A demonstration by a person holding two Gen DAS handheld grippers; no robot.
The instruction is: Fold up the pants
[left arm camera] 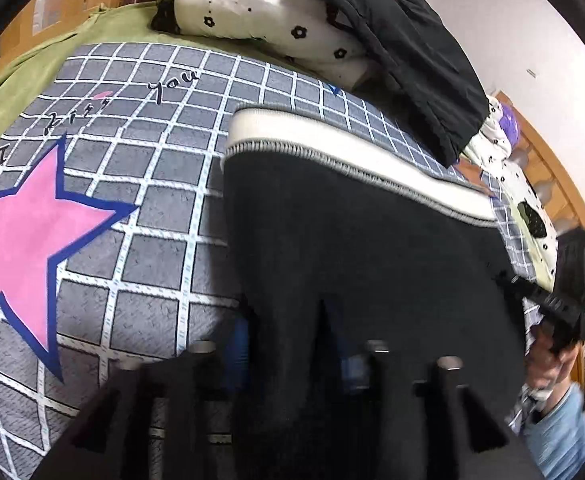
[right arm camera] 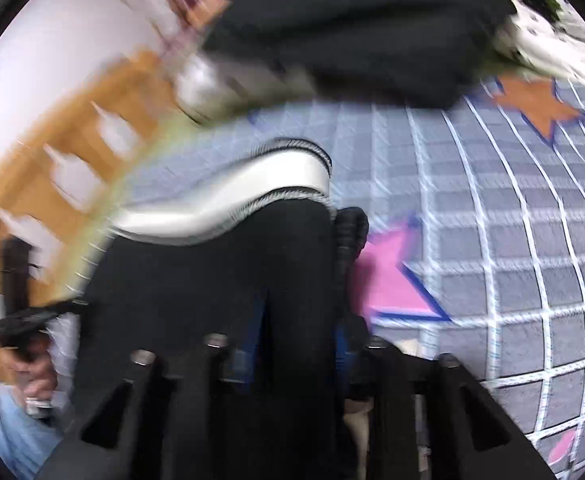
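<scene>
Black pants with a white waistband stretch away from me over the bed. In the left wrist view their dark cloth covers my left gripper, bunched between its blue pads and hiding the fingertips. My right gripper holds the pants' right edge, gripped by a hand. In the blurred right wrist view the pants fill my right gripper. Cloth presses against its ribbed right finger, and the waistband curls up in the air. The left gripper is at the far left with cloth trailing to it.
The bed carries a grey checked quilt with a pink star and an orange star. A white flowered pillow and another black garment lie at the far end. A wooden rail runs along the side.
</scene>
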